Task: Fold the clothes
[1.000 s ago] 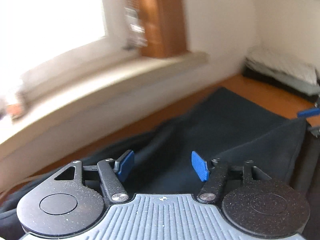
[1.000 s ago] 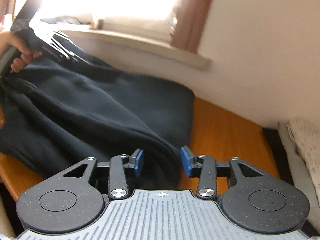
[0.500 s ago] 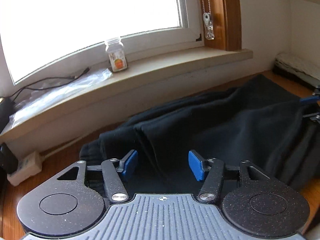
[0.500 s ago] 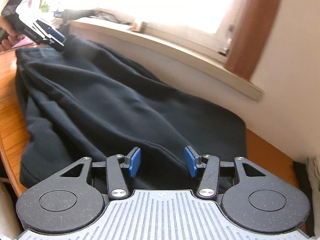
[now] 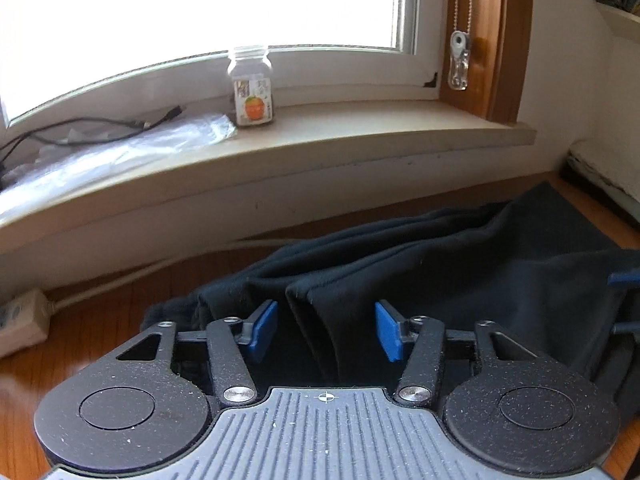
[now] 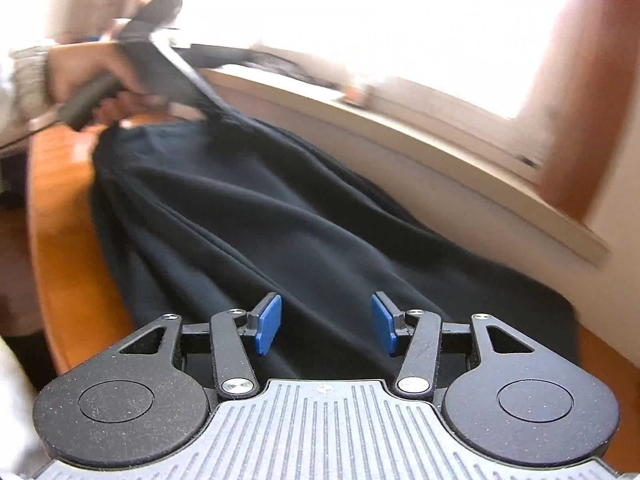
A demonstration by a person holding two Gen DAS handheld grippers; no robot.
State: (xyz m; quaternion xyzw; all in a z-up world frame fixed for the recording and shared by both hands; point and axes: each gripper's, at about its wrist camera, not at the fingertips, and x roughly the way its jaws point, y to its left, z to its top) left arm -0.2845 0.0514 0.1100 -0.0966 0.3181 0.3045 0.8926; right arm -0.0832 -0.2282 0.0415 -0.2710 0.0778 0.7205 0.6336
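A dark navy garment (image 5: 460,280) lies rumpled along the wooden table (image 5: 100,332) under the windowsill (image 5: 360,144), its near edge hidden beneath both gripper bodies. The left gripper (image 5: 326,330) hangs with jaws spread over a fabric fold, clamping nothing, and the right gripper (image 6: 326,326) is likewise spread above the cloth. In the right wrist view the far hand (image 6: 84,72) and windowsill clutter are motion-blurred; a labelled jar (image 5: 252,88) stands sharp in the left view.

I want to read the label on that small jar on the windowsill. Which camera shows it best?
The left wrist view: the jar stands sharp and upright on the windowsill, its orange-fruit label facing the camera. In the right wrist view, only a blurred orange smudge on the sill may be that jar; nothing is readable there.
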